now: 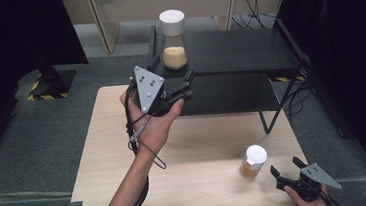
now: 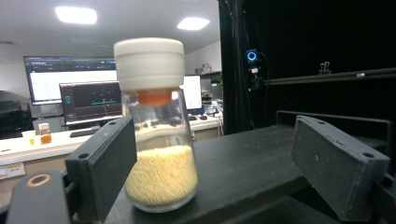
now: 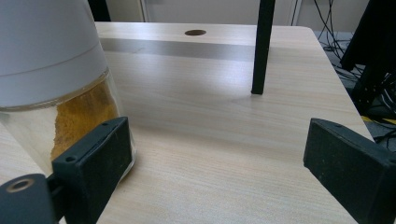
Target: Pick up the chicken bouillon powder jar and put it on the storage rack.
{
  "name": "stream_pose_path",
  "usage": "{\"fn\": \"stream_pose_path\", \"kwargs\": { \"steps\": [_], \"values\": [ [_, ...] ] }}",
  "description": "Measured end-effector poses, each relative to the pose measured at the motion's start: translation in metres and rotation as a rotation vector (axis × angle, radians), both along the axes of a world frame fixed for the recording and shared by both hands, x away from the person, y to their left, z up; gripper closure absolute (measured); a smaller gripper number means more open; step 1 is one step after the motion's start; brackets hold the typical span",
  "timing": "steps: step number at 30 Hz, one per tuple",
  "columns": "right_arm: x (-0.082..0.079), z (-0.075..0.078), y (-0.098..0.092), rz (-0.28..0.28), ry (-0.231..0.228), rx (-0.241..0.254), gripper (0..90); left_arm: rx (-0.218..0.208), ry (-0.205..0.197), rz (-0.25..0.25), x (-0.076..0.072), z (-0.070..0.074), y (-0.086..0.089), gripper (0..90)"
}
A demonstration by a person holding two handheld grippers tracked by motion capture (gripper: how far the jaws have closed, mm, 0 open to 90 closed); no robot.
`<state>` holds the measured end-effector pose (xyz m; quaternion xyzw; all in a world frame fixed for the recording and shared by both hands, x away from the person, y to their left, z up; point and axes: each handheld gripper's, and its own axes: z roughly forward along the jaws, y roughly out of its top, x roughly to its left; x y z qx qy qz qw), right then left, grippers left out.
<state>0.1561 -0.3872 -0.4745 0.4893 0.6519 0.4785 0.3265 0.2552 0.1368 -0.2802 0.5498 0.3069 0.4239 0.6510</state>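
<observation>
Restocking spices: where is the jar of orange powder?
In the high view, the orange-powder jar stands on the wooden table, front right, just left of the right gripper.

A clear glass jar (image 1: 173,39) with a white cap and an orange collar under it holds pale yellow-beige grains and stands on a matt black shelf (image 1: 236,50) at twelve o'clock of the light wood-grain table (image 1: 128,188). At five o'clock a second clear jar (image 1: 253,161), also white-capped, holds orange-brown powder. The left gripper (image 1: 175,78) and right gripper (image 1: 287,166) are black with dark grey pads, each topped by a light grey plate dotted with small marks; the floor is grey carpet with a yellow-and-black striped patch at ten o'clock.
</observation>
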Motion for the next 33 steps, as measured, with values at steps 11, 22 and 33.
{"fn": "stream_pose_path", "kwargs": {
  "steps": [11,22,33],
  "values": [
    [0.0,0.001,0.001,-0.001,0.001,-0.008,8.0,-0.005,0.021,-0.023,-0.006,-0.025,0.006,14.6],
    [0.0,0.001,0.001,-0.001,0.001,-0.008,8.0,-0.023,0.032,-0.025,-0.011,-0.044,0.014,17.4],
    [0.0,0.001,0.002,-0.001,0.0,-0.011,8.0,-0.027,0.049,-0.018,-0.015,-0.063,0.021,17.8]
  ]
}}
